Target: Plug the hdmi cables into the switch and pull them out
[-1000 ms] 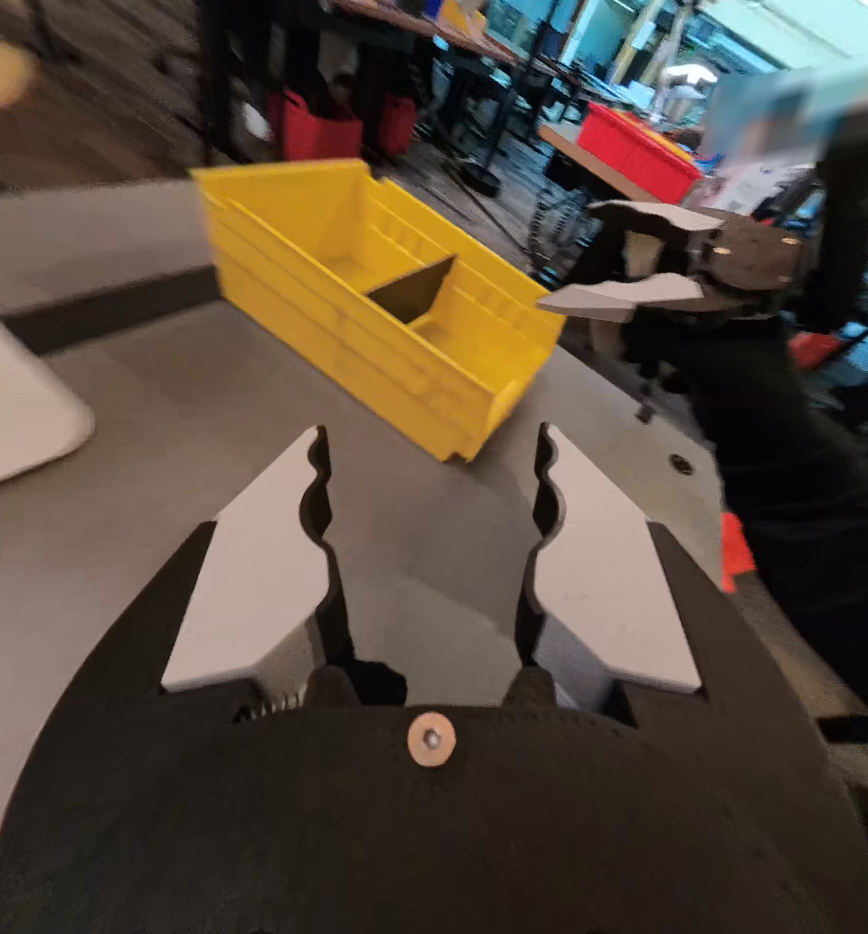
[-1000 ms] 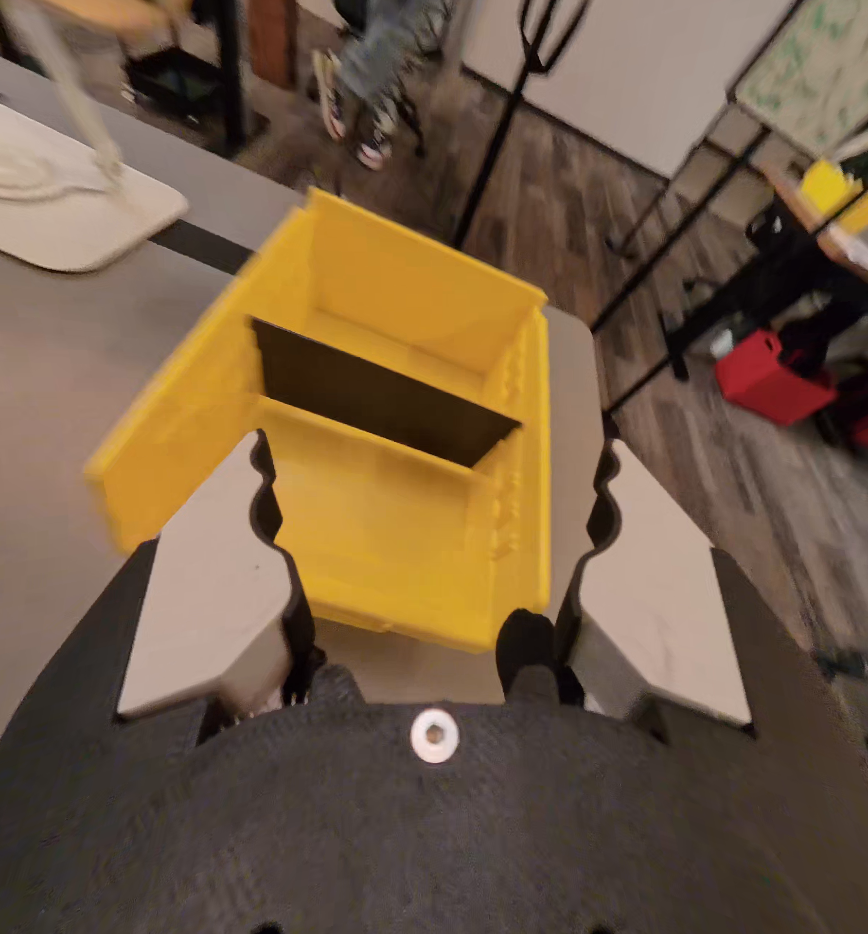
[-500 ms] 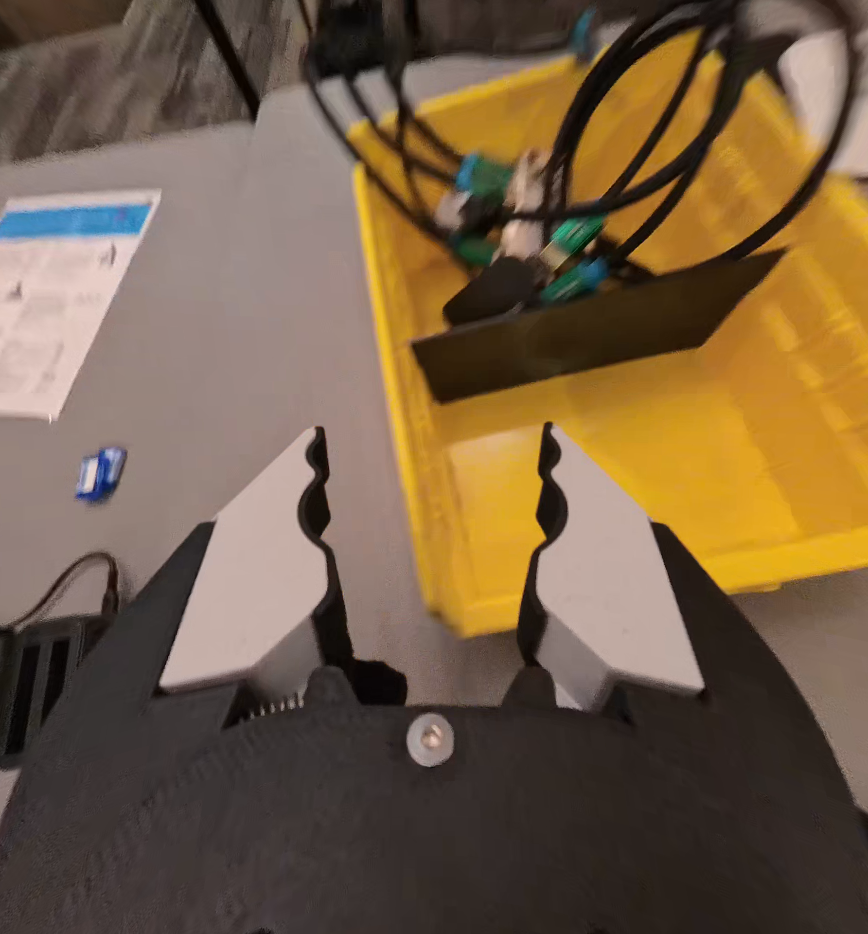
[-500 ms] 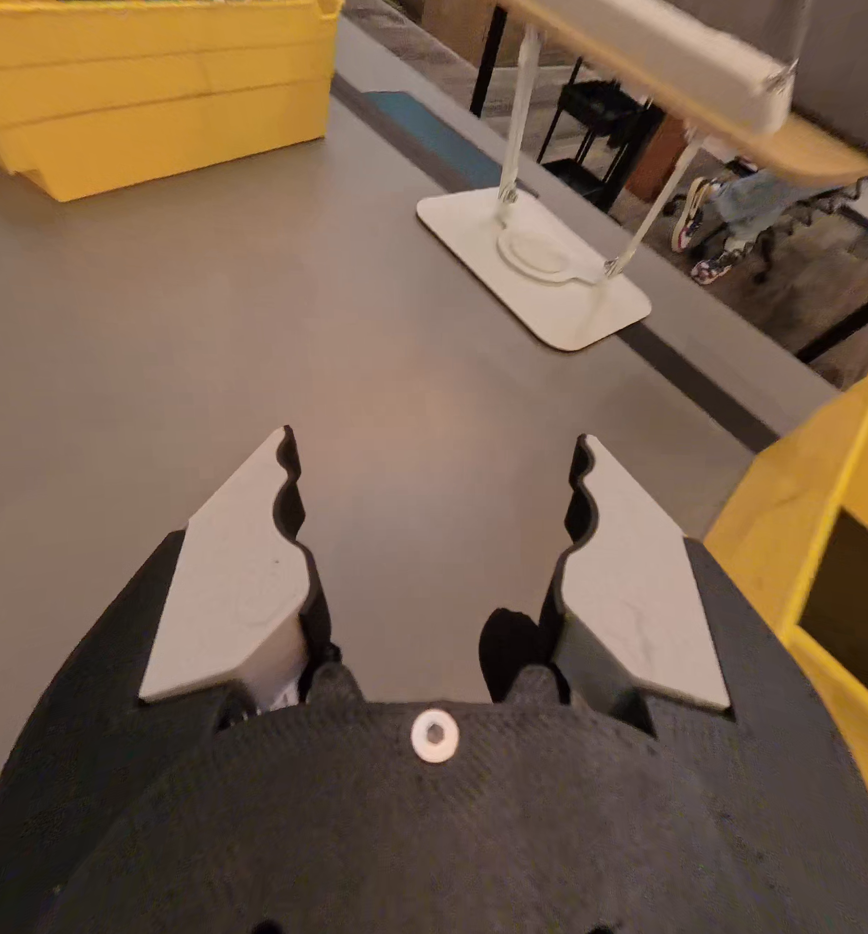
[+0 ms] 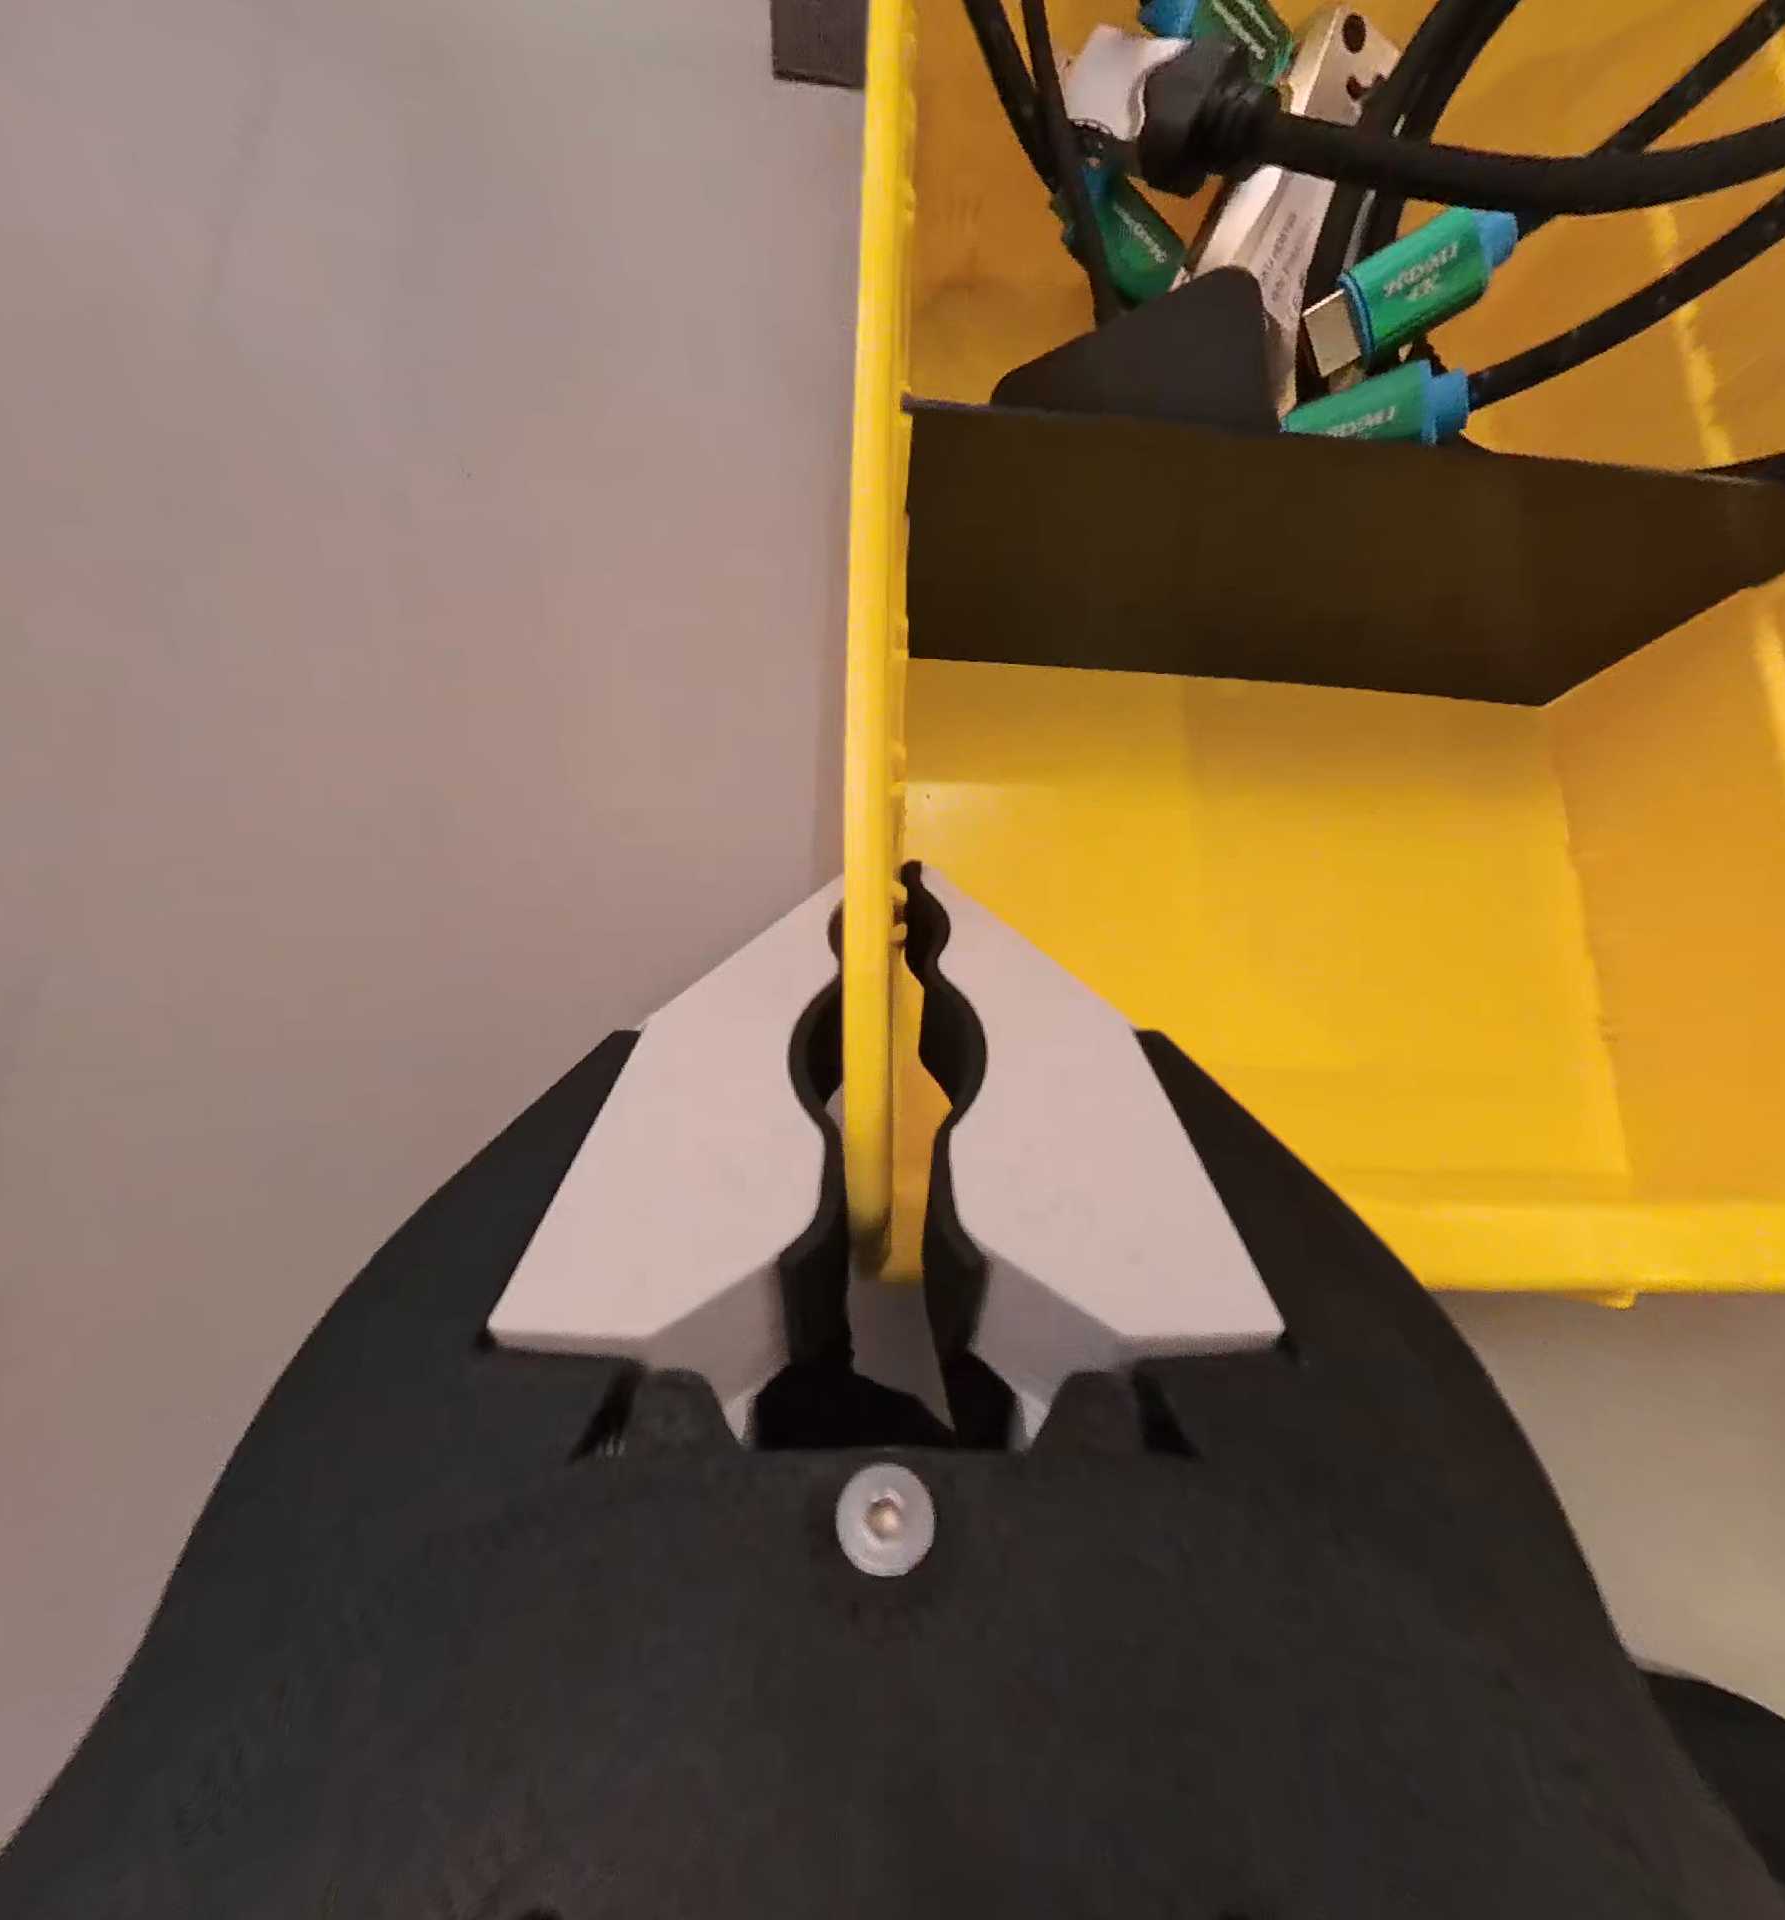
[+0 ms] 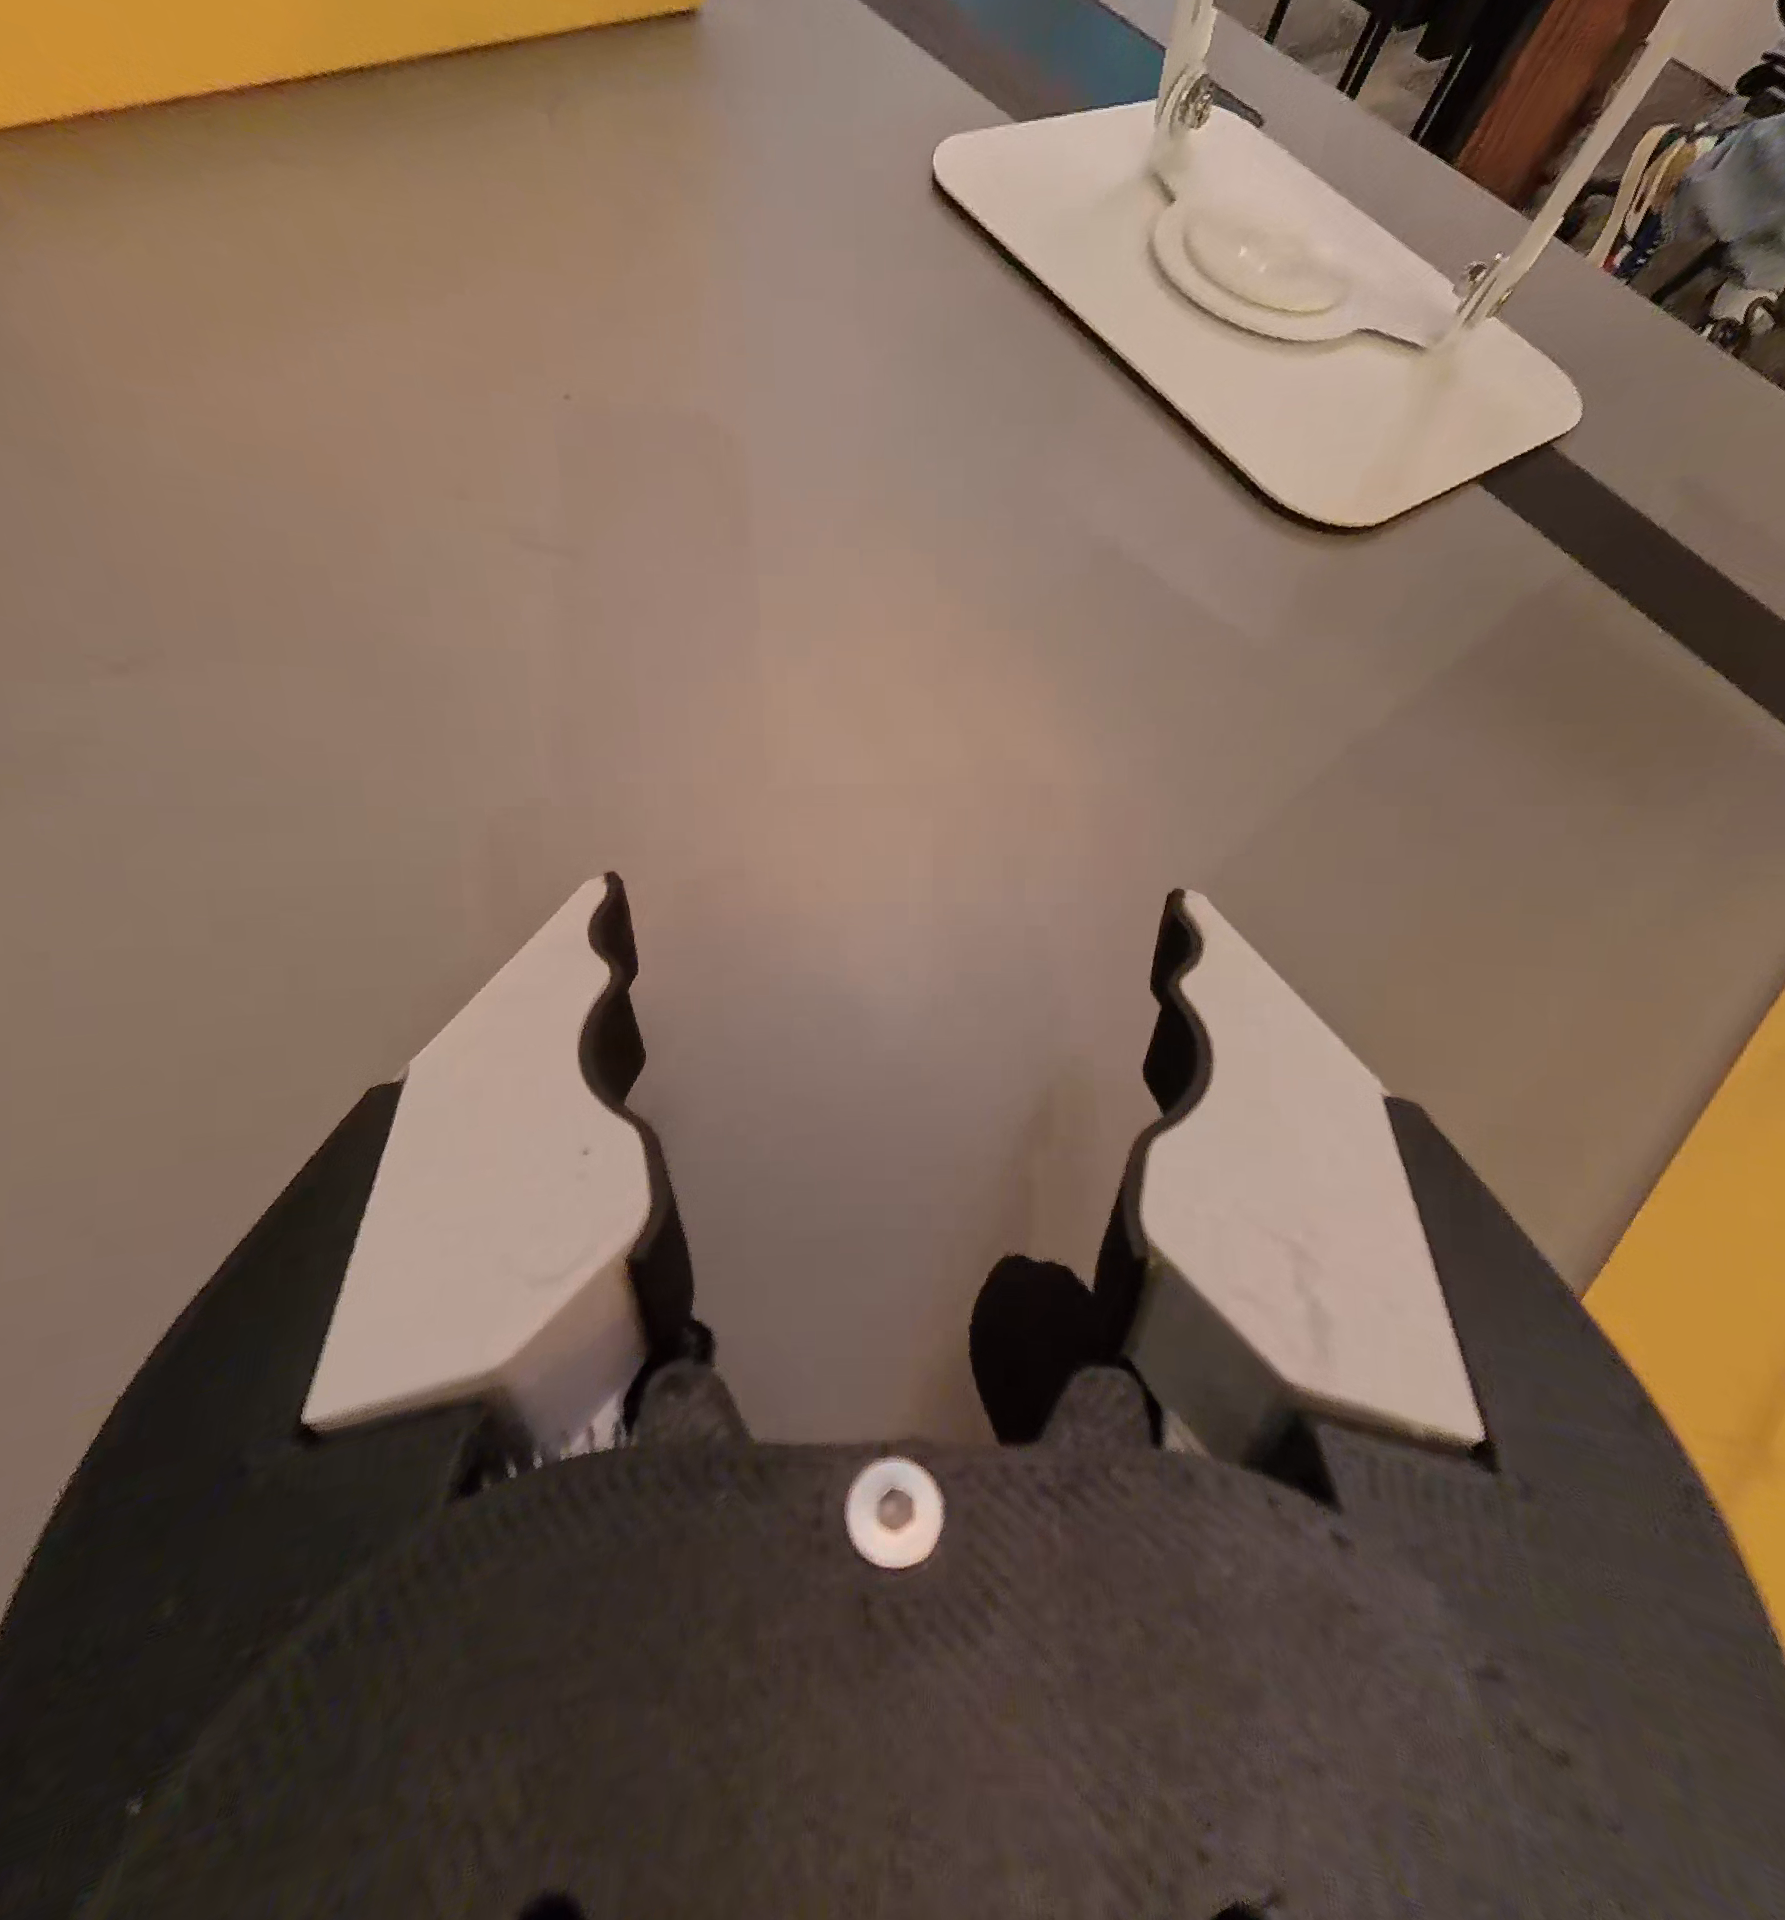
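Observation:
My left gripper (image 5: 883,904) is shut on the left side wall of a yellow bin (image 5: 872,623), near the bin's front corner. Behind a black divider (image 5: 1335,582), the bin's far compartment holds black HDMI cables (image 5: 1470,166) with green and blue plugs (image 5: 1407,291), a silver switch (image 5: 1272,229) and a black block (image 5: 1158,364). The near compartment (image 5: 1231,987) is empty. My right gripper (image 6: 893,904) is open and empty, low over the bare grey table (image 6: 555,520).
A white stand base (image 6: 1283,322) with thin upright legs sits at the table's far right edge. A yellow bin's corner (image 6: 1750,1195) shows at the right of the right wrist view, and another yellow bin (image 6: 244,52) at its top left. The left gripper's tips are roughly 55 cm from the right gripper's.
My left gripper moved in on the bin and shut on its left wall. My right gripper moved slightly forward over the table and stayed open.

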A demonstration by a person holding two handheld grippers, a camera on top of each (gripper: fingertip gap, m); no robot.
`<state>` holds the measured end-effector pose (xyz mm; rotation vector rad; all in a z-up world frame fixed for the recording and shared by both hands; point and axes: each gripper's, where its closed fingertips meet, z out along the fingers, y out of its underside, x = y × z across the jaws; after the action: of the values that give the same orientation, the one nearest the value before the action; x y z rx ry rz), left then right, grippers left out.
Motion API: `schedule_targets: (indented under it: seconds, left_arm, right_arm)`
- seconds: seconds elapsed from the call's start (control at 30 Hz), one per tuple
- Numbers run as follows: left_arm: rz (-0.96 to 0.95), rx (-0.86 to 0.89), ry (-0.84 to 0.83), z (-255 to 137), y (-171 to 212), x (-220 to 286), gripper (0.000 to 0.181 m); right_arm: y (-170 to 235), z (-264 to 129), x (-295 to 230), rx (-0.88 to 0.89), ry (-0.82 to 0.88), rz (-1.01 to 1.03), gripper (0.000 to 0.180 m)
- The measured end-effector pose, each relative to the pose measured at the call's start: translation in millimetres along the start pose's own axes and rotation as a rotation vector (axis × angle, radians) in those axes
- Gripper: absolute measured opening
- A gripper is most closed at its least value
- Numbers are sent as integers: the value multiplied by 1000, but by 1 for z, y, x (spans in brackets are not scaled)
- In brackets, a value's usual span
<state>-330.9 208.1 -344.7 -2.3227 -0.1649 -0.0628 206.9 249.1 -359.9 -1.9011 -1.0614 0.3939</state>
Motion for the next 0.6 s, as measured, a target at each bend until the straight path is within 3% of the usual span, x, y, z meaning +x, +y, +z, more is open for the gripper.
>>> schedule_targets:
  seconds: [0.6]
  left_arm:
    - [-103,41,16,41,-43,-20,4]
  right_arm:
    - [2,4,-1,-18,7,-23,94]
